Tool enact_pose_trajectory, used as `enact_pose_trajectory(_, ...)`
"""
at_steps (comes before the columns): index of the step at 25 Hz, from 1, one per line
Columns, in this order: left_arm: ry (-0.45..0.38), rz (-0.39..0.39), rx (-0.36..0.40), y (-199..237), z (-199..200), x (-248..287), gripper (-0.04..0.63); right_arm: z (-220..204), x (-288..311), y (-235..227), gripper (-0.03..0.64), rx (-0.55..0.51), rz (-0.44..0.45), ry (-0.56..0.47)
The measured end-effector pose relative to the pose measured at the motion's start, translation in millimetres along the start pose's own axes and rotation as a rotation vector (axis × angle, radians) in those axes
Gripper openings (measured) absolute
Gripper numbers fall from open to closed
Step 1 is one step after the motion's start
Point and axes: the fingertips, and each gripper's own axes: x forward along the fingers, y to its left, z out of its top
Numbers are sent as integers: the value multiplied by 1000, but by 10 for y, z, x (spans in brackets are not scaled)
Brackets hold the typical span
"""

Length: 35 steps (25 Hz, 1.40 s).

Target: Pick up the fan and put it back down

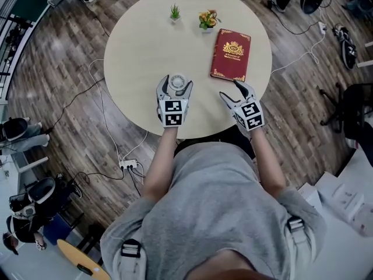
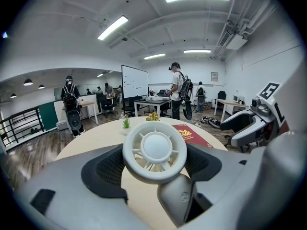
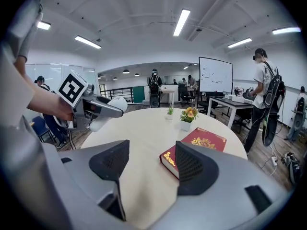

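A small white fan (image 1: 178, 81) sits between the jaws of my left gripper (image 1: 177, 85), over the near part of the round beige table (image 1: 140, 45). In the left gripper view the fan's round grille (image 2: 154, 150) faces the camera. Both dark pads (image 2: 103, 169) press against its rim, and its grey stand (image 2: 176, 198) hangs below. My right gripper (image 1: 236, 90) hovers to the right, near the table's front edge, jaws open with nothing between them (image 3: 151, 164). It points at the red book (image 3: 201, 140).
The red book (image 1: 231, 54) lies at the table's right. A small green plant (image 1: 175, 12) and a flower pot (image 1: 207, 19) stand at the far edge. Cables and a power strip (image 1: 129, 164) lie on the wooden floor. Chairs, desks and people are around.
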Motion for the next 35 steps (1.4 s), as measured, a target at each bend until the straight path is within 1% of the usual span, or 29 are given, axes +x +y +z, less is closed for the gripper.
enact_pose_trajectory(13, 122, -24, -38, -42, -546, 260, 382, -260, 193, 42, 308, 33, 42, 65)
enact_pose_trajectory(25, 217, -46, -59, -91, -1074, 436, 382, -572, 408, 160, 308, 47, 103, 134)
enact_pose_trajectory(35, 292, -61, -97, -156, -1505, 566, 383, -817, 537, 284, 308, 45, 162, 198)
